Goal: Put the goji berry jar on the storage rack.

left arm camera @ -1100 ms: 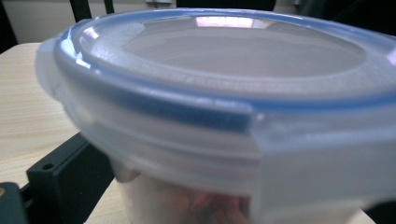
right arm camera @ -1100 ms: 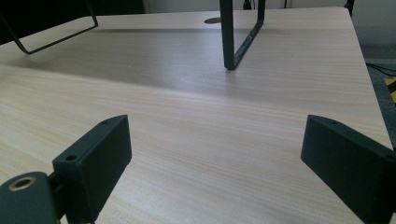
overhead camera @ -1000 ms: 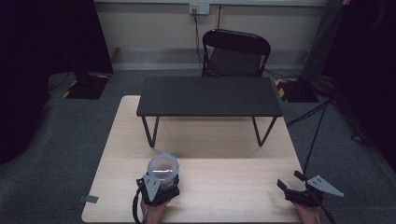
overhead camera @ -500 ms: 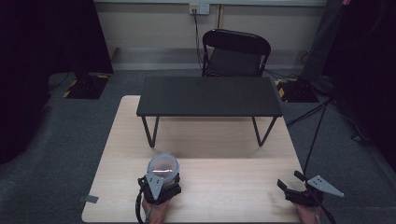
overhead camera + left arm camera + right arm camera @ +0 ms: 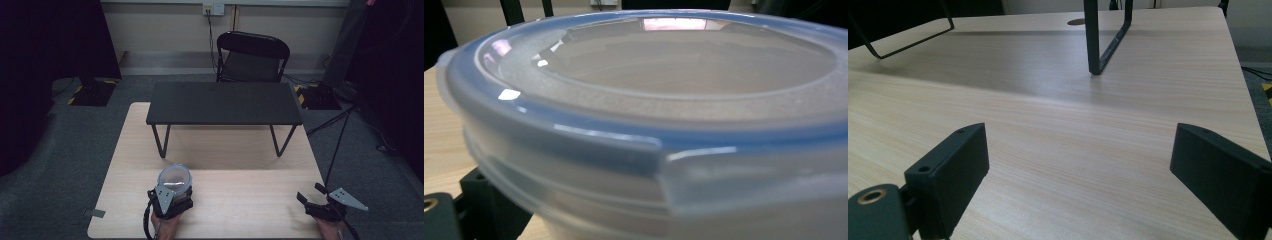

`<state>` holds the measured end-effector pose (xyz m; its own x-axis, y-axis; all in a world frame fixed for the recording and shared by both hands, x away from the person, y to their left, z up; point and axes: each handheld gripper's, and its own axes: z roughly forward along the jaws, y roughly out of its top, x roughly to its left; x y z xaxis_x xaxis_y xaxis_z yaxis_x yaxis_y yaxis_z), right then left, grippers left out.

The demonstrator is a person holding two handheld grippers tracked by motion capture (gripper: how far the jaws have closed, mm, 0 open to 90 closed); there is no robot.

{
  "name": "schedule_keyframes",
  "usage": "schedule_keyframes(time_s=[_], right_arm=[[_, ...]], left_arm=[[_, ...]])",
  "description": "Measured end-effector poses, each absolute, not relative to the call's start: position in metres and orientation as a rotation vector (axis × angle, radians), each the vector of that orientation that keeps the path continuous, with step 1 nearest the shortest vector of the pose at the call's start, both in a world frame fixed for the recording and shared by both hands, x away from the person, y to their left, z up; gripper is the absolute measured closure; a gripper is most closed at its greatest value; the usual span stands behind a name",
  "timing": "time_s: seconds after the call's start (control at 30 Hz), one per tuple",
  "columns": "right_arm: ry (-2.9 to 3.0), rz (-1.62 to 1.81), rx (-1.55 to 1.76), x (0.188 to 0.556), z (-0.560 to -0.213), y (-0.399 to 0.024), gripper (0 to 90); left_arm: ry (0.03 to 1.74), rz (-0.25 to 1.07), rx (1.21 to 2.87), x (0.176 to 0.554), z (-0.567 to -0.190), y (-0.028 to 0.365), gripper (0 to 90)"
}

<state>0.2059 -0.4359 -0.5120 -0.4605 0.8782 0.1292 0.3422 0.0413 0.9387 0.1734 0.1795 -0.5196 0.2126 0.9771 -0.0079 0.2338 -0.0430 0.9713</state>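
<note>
Left tool gripping a lidded round container at the worktop's near left.
Worktop [image 5: 240, 200] carrying a black riser shelf [image 5: 224, 102] at the far side; clear plastic container [image 5: 174, 178] sitting just beyond the left tool [image 5: 167, 198], which is closing on its wall, looking light, stiff, slick. Best grip: under the blue-rimmed lid [image 5: 574, 135], not the lid. Right tool [image 5: 312, 196] idling wide open, near right.

Dim room, glare, close-up blur

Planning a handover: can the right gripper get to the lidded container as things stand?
Probably yes. The right gripper is open, with bare table between it and the container. But the left gripper is at it.
</note>
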Motion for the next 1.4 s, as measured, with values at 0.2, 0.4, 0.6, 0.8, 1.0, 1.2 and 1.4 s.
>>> schedule_keyframes(time_s=[0.2, 0.4, 0.6, 0.8, 1.0, 1.2, 1.4], right_arm=[[1.832, 1.421, 1.227, 0.206, -0.512, -0.436, 7.8], [1.832, 1.419, 1.226, 0.206, -0.512, -0.435, 7.8], [1.832, 1.419, 1.227, 0.206, -0.512, -0.435, 7.8], [1.832, 1.419, 1.228, 0.206, -0.512, -0.435, 7.8], [1.833, 1.419, 1.228, 0.206, -0.512, -0.435, 7.8], [1.833, 1.418, 1.228, 0.206, -0.512, -0.435, 7.8], [1.833, 1.417, 1.228, 0.206, -0.512, -0.435, 7.8]], left_arm=[[1.205, 0.919, 1.486, 0.175, -0.514, 0.184, 1.7], [1.166, 0.909, 1.502, 0.174, -0.504, 0.187, 1.7], [1.117, 0.881, 1.506, 0.174, -0.481, 0.195, 1.7], [1.026, 0.849, 1.542, 0.182, -0.441, 0.206, 1.7], [0.929, 0.755, 1.539, 0.205, -0.380, 0.218, 1.7], [0.891, 0.730, 1.549, 0.236, -0.337, 0.211, 1.7], [0.880, 0.747, 1.575, 0.276, -0.301, 0.191, 1.7]])
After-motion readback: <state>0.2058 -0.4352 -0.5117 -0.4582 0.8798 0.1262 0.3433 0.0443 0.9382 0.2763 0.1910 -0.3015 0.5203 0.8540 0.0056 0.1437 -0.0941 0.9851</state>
